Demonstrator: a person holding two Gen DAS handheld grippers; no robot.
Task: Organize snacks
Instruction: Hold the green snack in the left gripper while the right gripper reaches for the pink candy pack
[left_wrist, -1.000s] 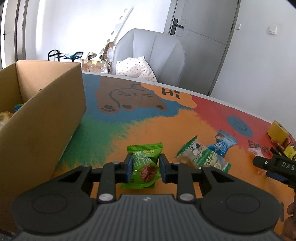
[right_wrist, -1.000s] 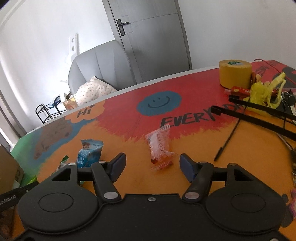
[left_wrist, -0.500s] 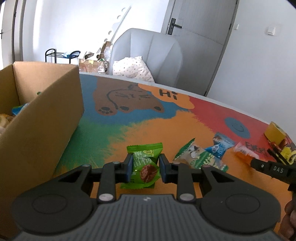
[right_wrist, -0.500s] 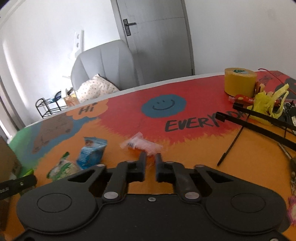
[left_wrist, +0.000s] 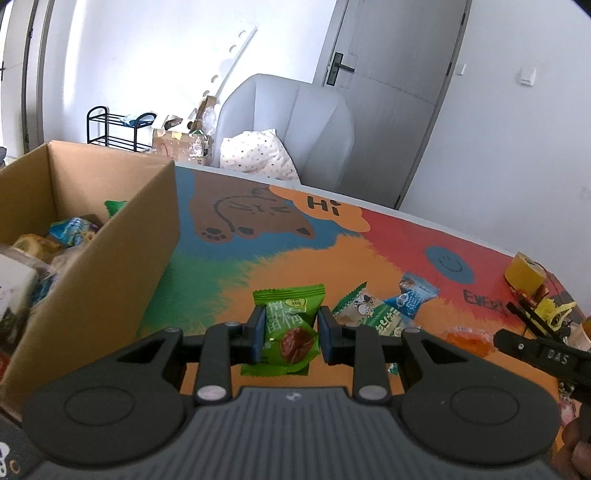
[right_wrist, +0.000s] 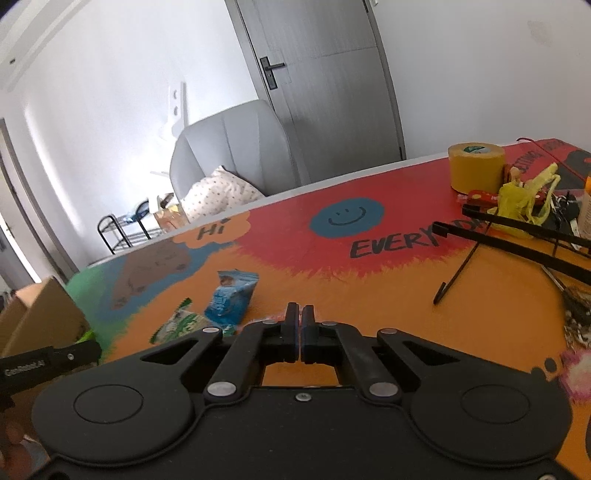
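Green foil snack packet (left_wrist: 286, 332) clamped in left gripper (left_wrist: 291, 325), orange see-through packet (left_wrist: 467, 338) seemingly pinched in closed right gripper (right_wrist: 298, 326), lifting both, next needing clearing the brown cardboard box (left_wrist: 110, 280) wall.

Cardboard box (left_wrist: 110, 258) wall left; bare tabletop (left_wrist: 229, 266) beyond.

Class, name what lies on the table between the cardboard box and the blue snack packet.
The green-and-white packet on bare mat; the left gripper's green packet hangs there too, left wrist view.
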